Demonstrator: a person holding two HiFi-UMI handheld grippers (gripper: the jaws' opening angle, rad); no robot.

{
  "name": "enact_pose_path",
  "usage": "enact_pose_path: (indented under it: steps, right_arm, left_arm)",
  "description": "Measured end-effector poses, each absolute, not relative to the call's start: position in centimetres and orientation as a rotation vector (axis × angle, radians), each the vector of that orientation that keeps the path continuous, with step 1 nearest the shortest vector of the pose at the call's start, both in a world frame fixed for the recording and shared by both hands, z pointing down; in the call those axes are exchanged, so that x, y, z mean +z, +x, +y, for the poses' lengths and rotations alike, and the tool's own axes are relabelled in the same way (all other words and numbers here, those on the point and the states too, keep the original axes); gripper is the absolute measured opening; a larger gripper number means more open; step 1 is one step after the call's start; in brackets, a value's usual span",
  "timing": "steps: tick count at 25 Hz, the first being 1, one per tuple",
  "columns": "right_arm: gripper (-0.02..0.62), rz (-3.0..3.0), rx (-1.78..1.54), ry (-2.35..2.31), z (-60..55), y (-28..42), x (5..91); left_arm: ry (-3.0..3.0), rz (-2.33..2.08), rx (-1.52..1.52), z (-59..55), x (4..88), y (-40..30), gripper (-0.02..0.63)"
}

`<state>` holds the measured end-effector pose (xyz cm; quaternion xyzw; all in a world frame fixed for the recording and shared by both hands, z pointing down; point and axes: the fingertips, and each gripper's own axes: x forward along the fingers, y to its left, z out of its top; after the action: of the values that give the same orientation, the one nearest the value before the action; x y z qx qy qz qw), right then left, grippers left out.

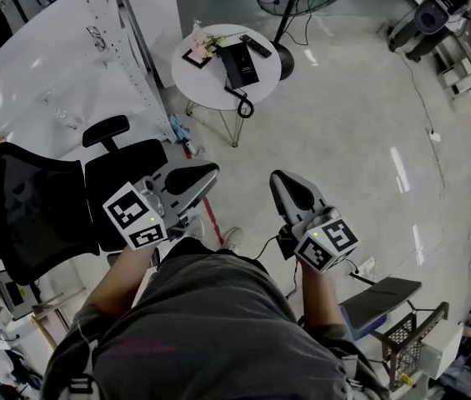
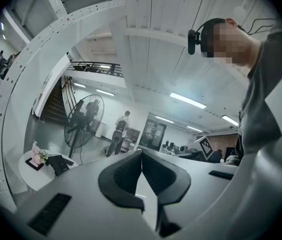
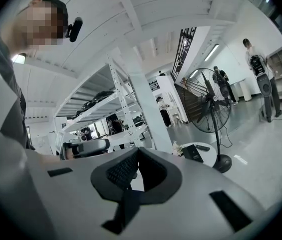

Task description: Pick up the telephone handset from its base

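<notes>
Both grippers, left gripper [image 1: 209, 172] and right gripper [image 1: 279, 178], closed on nothing; telephone [image 1: 240, 63] on round table [image 1: 197, 82], upper centre; any lettering too small to read.

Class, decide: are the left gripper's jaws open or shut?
Shut: the left gripper shows its jaws meeting at the tips, with nothing between them.

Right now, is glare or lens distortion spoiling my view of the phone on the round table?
Head view: phone sharp but small, glare streaks on the floor well clear of it, fisheye bends the edges. Left gripper view: phone dark and tiny near the curved rim. Right gripper view: phone small, evenly lit, no glare.
</notes>
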<state>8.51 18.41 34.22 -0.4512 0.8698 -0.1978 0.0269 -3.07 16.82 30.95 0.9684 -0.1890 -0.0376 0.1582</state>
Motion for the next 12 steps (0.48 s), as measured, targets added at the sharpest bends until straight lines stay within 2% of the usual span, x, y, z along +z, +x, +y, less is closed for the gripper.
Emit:
enact_pose_path:
  steps: [12]
  right_arm:
    - [0.017, 2.698, -0.622, -1.341, 19.4, 11.6, 35.0]
  left_arm:
    - [2.769, -0.576, -0.106, 18.1, 31.6, -0.1, 0.015]
